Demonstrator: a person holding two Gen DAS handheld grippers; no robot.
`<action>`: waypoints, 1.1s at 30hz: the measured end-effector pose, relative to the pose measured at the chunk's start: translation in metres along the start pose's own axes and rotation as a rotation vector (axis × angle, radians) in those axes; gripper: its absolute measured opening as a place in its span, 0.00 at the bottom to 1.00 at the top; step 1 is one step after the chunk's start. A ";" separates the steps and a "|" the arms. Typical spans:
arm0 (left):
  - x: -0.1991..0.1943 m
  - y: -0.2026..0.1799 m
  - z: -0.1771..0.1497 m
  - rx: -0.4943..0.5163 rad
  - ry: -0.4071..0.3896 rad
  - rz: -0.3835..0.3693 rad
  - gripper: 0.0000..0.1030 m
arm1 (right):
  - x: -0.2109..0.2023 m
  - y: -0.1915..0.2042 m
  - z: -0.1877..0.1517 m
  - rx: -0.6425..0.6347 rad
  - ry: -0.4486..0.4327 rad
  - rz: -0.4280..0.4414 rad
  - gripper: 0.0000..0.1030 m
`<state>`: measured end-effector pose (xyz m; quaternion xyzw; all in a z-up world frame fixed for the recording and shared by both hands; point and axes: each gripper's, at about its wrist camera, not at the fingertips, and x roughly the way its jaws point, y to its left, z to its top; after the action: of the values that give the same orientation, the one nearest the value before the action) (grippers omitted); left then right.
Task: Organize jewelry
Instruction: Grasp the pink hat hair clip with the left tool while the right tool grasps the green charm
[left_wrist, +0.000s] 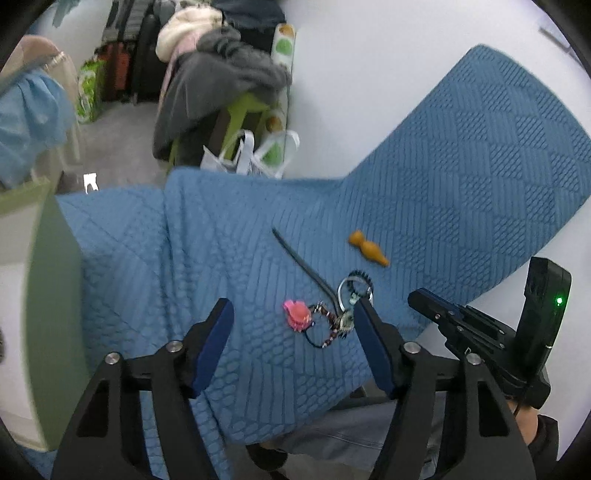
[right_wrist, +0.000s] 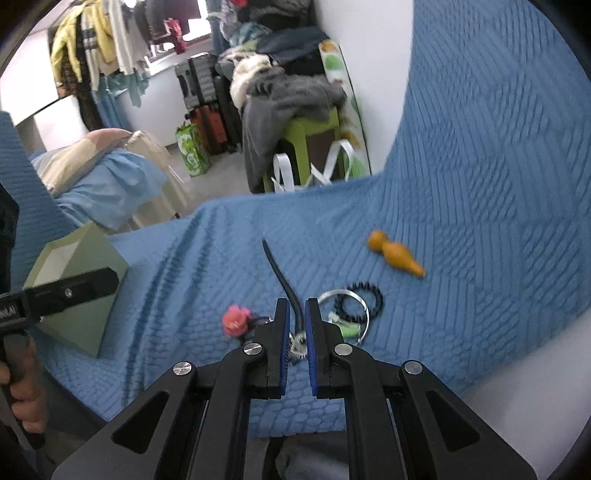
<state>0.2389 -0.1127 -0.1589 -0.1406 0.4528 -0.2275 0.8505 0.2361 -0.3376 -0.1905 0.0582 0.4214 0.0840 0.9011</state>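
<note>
Quilted blue bedcover (left_wrist: 461, 155) fills both my views. Pale green box (right_wrist: 79, 291) stands on its left part. Jewelry lies clustered mid-cover: long dark hair stick (right_wrist: 282, 280), long axis running away from me; orange gourd-shaped wooden piece (right_wrist: 395, 254) off right, narrow end pointing right; black beaded bracelet (right_wrist: 360, 301); pink flower clip (left_wrist: 297, 314). My left gripper (left_wrist: 293, 325) is spread, empty, above the clip. My right gripper (right_wrist: 296, 325) is pressed together, empty. Only the right view shows hanging clothes (right_wrist: 96, 44).
</note>
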 end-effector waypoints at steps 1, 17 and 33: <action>0.005 0.000 -0.001 0.001 0.011 -0.004 0.64 | 0.008 -0.002 -0.003 0.009 0.024 -0.001 0.07; 0.091 -0.009 -0.022 0.087 0.148 -0.004 0.36 | 0.073 -0.020 -0.020 0.038 0.191 0.033 0.26; 0.103 -0.008 -0.027 0.134 0.110 -0.007 0.51 | 0.084 -0.009 -0.020 -0.052 0.219 0.002 0.18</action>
<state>0.2642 -0.1737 -0.2432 -0.0723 0.4822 -0.2677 0.8310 0.2745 -0.3285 -0.2682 0.0255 0.5149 0.1015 0.8508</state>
